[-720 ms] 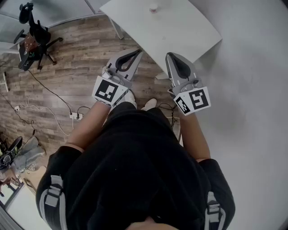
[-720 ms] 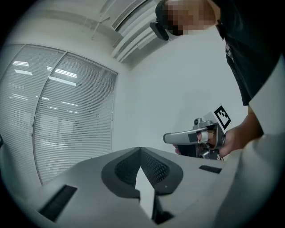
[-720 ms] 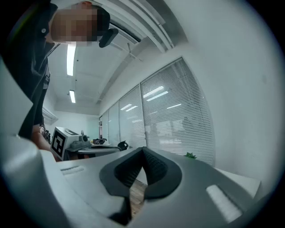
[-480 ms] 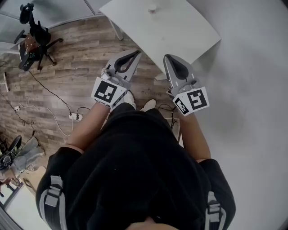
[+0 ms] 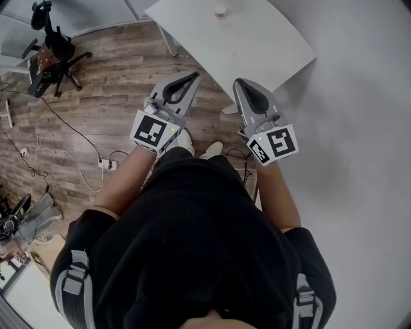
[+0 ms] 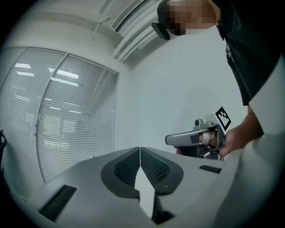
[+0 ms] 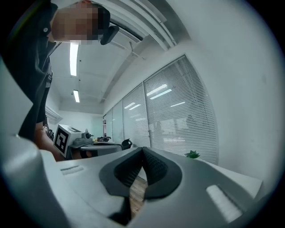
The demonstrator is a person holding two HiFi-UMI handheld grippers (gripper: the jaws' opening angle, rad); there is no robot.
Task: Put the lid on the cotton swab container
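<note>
In the head view a small pale round object (image 5: pixel 220 11), perhaps the cotton swab container, sits at the far end of a white table (image 5: pixel 257 45); too small to tell more. No lid is recognisable. My left gripper (image 5: pixel 194 76) and right gripper (image 5: pixel 240 82) are held side by side in front of the person's body, above the wooden floor and short of the table's near corner. Both are shut with nothing between their jaws. The left gripper view shows its shut jaws (image 6: pixel 140 149) against a white wall, the right gripper view its shut jaws (image 7: pixel 142 149) against window blinds.
A black office chair (image 5: pixel 48 51) stands on the wooden floor at the far left. Cables and a power strip (image 5: pixel 106 164) lie on the floor at left. A white wall (image 5: pixel 359 128) runs along the right. The person's white shoes (image 5: pixel 199 146) show below the grippers.
Almost nothing differs: both grippers stay shut in the same place, and the view has shifted only slightly.
</note>
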